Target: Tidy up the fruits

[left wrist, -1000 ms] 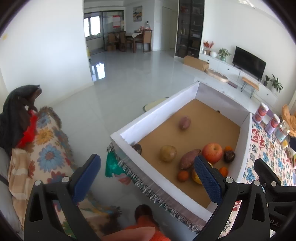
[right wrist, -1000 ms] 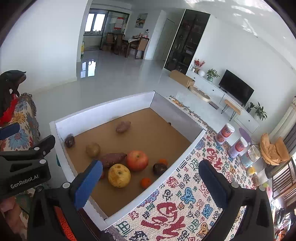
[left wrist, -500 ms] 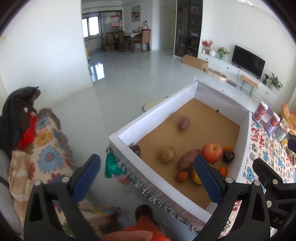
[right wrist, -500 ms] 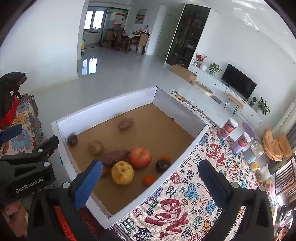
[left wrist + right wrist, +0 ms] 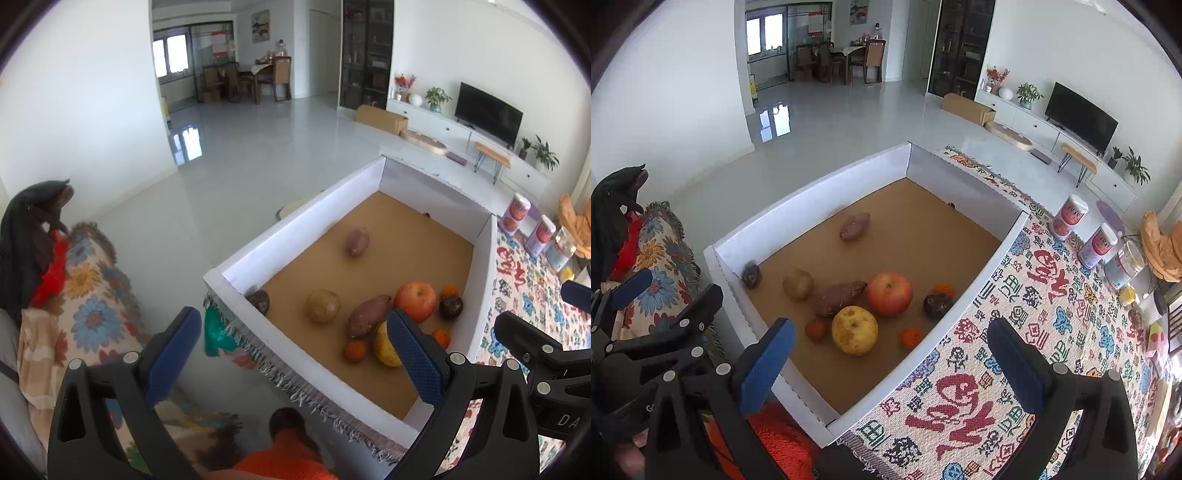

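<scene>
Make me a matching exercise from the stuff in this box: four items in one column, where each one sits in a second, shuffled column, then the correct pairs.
Things:
1. red apple
2. yellow fruit
3. lone sweet potato
4. dark fruit on its own

Places:
A. tucked against the box's left wall, near a corner
B. apart from the cluster, toward the far end of the floor
C. in the cluster, right of the second sweet potato
D. nearest the cameras, between two small oranges

Pairs: 1-C, 2-D, 3-B, 4-A

Bright daylight, window glare on the floor [image 5: 188, 142], fisheye-bent edges.
</scene>
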Action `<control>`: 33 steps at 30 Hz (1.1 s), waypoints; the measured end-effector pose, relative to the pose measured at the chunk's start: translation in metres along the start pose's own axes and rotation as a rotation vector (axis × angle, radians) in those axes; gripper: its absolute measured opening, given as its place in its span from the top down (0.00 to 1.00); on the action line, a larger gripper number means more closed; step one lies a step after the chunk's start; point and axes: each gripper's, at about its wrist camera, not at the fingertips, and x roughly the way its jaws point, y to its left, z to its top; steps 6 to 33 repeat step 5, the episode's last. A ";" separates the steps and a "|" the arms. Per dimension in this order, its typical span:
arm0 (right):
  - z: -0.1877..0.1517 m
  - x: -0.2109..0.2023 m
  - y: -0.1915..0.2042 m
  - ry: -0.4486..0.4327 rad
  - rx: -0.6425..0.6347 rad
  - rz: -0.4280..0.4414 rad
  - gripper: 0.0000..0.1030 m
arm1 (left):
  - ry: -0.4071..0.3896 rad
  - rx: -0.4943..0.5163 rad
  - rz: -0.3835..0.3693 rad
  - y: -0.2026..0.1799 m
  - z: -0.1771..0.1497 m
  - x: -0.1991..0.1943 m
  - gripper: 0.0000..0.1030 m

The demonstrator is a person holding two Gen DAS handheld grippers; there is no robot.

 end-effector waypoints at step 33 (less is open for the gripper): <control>0.000 0.008 -0.005 0.006 0.022 -0.002 0.00 | 0.002 -0.017 -0.029 0.001 -0.001 0.004 0.02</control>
